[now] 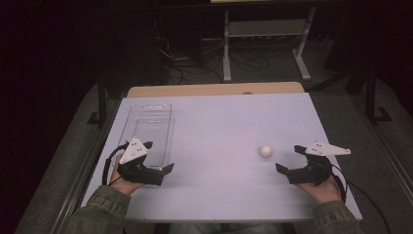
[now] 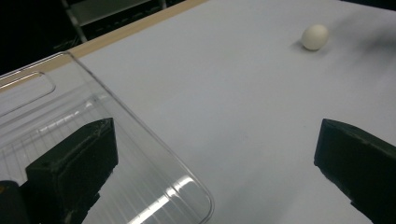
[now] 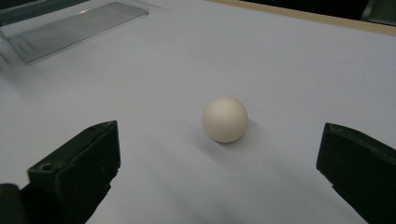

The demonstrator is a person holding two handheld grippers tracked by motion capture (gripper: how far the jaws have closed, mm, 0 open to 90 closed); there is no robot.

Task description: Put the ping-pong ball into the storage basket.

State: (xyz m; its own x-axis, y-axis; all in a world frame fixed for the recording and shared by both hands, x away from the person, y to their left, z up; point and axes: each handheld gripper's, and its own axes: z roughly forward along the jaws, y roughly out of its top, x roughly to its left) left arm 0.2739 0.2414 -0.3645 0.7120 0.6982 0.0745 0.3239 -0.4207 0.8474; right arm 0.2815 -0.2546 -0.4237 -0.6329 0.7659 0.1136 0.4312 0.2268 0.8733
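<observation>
Ball [image 1: 265,151] right on table [image 1: 219,126], tray [image 1: 146,129] left (well apart)

A small, smooth, off-white round ball [image 1: 265,151] sits by itself on the pale tabletop [image 1: 219,141], towards its right side. Well apart from it, at the left, a clear rectangular plastic tray [image 1: 146,131] lies flat and holds nothing.

Dim room, table [image 1: 214,122] lit from above, surroundings black; soft shadows, slight blur
</observation>
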